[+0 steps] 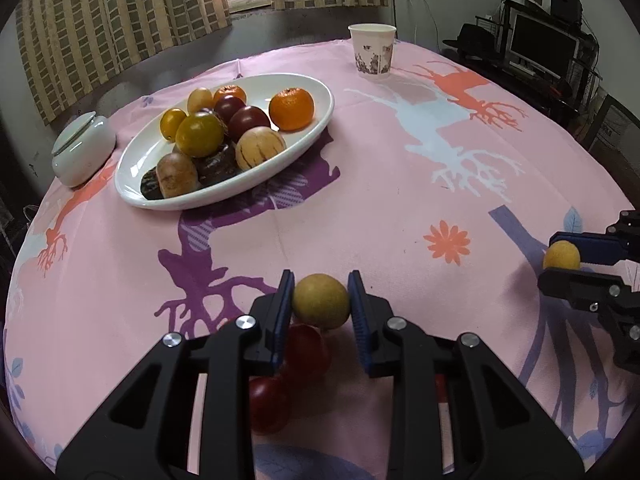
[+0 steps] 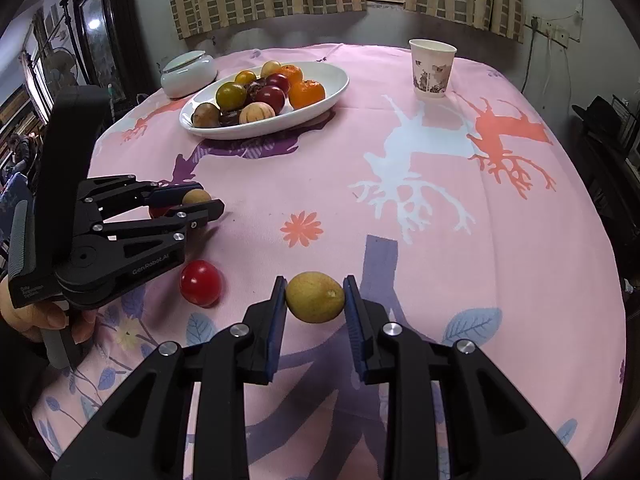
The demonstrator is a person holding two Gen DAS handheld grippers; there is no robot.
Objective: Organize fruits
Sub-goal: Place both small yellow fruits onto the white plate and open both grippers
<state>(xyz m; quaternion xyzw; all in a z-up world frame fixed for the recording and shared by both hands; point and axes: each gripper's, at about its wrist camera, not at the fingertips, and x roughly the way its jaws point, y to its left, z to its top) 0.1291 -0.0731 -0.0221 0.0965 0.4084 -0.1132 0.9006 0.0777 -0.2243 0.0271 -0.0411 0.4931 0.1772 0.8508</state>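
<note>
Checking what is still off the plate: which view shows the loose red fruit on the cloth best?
Right wrist view: one red fruit lies in the open beside the left gripper. In the left wrist view, its own fingers partly hide two red fruits.

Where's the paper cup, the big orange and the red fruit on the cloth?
paper cup (image 2: 431, 70), right wrist view, middle of its side.
big orange (image 1: 291, 108), left wrist view, middle of its peel.
red fruit (image 2: 200, 283), right wrist view, its shiny front.
</note>
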